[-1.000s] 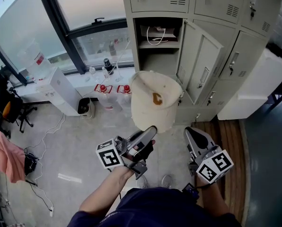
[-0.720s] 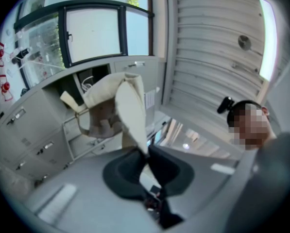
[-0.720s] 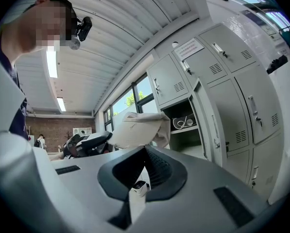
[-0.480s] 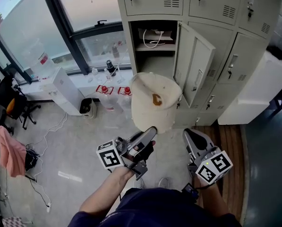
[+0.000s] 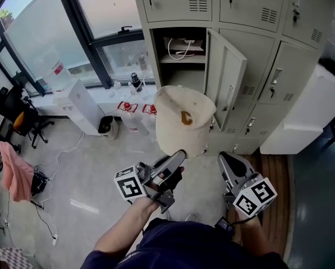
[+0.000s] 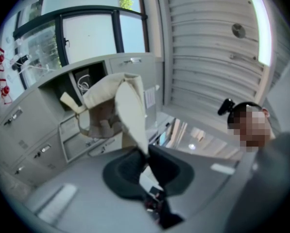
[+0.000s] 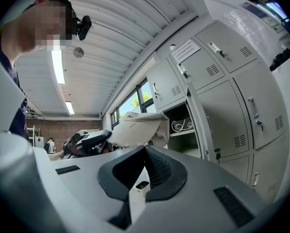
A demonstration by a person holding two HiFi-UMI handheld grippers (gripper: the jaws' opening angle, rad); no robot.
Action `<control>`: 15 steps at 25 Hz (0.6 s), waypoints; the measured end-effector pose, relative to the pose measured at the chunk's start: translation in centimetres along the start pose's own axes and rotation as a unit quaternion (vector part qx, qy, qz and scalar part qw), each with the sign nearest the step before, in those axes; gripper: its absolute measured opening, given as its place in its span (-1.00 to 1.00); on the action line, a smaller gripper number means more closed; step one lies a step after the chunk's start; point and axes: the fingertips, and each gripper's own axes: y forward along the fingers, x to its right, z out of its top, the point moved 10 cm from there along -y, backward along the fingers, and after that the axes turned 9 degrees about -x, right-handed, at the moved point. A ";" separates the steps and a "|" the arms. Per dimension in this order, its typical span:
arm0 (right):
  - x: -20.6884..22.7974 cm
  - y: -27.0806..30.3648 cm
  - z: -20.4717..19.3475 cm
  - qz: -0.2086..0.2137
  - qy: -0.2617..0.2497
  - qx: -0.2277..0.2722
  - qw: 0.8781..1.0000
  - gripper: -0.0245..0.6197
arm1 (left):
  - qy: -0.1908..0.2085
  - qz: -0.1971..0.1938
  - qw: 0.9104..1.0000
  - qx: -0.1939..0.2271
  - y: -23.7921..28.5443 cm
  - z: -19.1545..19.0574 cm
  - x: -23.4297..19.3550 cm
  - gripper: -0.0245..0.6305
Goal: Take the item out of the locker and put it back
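A cream cap (image 5: pixel 181 119) with an orange letter on its front hangs in the air before the open locker compartment (image 5: pixel 181 74). My left gripper (image 5: pixel 175 157) is shut on the cap's edge from below. In the left gripper view the cap (image 6: pixel 130 106) rises from the pinched jaws toward the locker. My right gripper (image 5: pixel 228 160) is a little to the right of the cap, shut and holding nothing. The right gripper view shows the cap (image 7: pixel 137 127) to the left of the locker opening (image 7: pixel 181 125). A white cable (image 5: pixel 181 43) lies on the locker's upper shelf.
The locker door (image 5: pixel 226 83) stands swung out to the right of the opening. Closed lockers surround it. Red-capped water bottles (image 5: pixel 122 106), a black bin (image 5: pixel 105 125) and a white appliance (image 5: pixel 86 108) stand by the window. A pink cloth (image 5: pixel 13 170) hangs at the far left.
The head view has shifted, so the locker and room sit a little differently in the frame. The cap and both grippers keep the same pose, and the grip is unchanged.
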 end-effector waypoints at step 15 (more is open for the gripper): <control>2.1 2.6 0.9 0.001 -0.007 0.005 1.000 -0.93 | 0.004 -0.006 1.000 0.003 1.4 2.3 -2.7 -0.86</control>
